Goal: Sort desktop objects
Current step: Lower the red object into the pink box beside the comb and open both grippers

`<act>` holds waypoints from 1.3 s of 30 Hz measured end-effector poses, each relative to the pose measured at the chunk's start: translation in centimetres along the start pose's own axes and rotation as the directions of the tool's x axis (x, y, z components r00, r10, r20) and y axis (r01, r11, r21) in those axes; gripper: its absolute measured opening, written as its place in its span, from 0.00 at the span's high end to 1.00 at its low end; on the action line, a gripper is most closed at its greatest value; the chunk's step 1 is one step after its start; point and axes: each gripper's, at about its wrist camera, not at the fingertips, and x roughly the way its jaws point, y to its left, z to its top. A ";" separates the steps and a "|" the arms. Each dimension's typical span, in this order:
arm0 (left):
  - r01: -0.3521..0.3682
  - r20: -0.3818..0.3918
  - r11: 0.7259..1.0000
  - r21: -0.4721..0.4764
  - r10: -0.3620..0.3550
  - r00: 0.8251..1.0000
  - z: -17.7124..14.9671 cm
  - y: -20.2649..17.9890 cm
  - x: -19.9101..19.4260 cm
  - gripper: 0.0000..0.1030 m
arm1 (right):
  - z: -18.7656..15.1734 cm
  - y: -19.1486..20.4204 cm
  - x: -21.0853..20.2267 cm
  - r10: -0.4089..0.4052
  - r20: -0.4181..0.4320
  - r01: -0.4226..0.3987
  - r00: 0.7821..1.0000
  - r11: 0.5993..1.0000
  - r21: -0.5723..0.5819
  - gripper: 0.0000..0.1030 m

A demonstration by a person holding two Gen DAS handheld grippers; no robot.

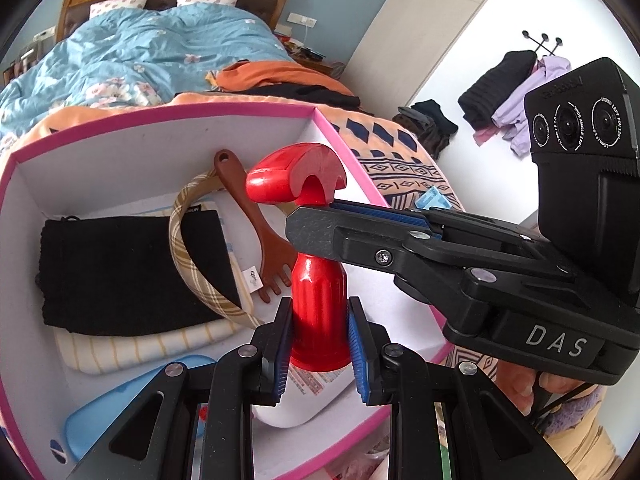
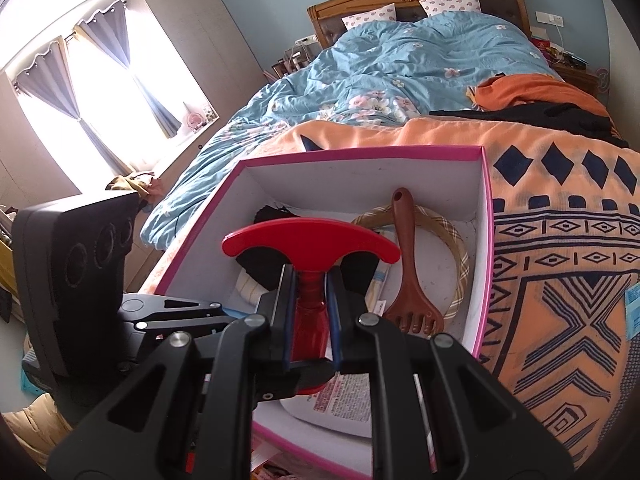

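Observation:
A white bottle with a red pump top (image 1: 316, 304) lies over the pink-rimmed white box (image 1: 168, 110). My left gripper (image 1: 320, 336) is shut on the red collar of the bottle. My right gripper (image 1: 310, 216) comes in from the right and is shut on the thin red neck below the T-shaped pump head (image 1: 296, 176). In the right wrist view the right gripper (image 2: 311, 312) clamps the neck (image 2: 308, 284) under the red head (image 2: 310, 240), and the white labelled body (image 2: 344, 400) shows below. The left gripper's fingertips are hidden there.
Inside the box lie a black pouch (image 1: 120, 268), a plaid headband (image 1: 188, 248), a brown fork-like scratcher (image 1: 256, 236), a striped cloth (image 1: 140, 344) and a blue case (image 1: 132, 400). The box sits on an orange patterned blanket (image 2: 560, 280) on a bed.

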 end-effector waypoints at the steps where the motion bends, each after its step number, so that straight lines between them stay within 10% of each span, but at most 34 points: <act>1: -0.003 -0.005 1.000 -0.006 0.003 1.000 0.1 0.1 0.2 0.76 | 0.1 -0.1 0.2 -0.003 -0.005 0.003 1.000 1.000 0.002 0.84; 39: -0.088 -0.063 0.996 -0.023 0.087 0.994 0.4 2.4 1.9 0.75 | 0.6 -0.8 2.0 -0.182 -0.151 0.165 0.972 0.979 -0.120 0.84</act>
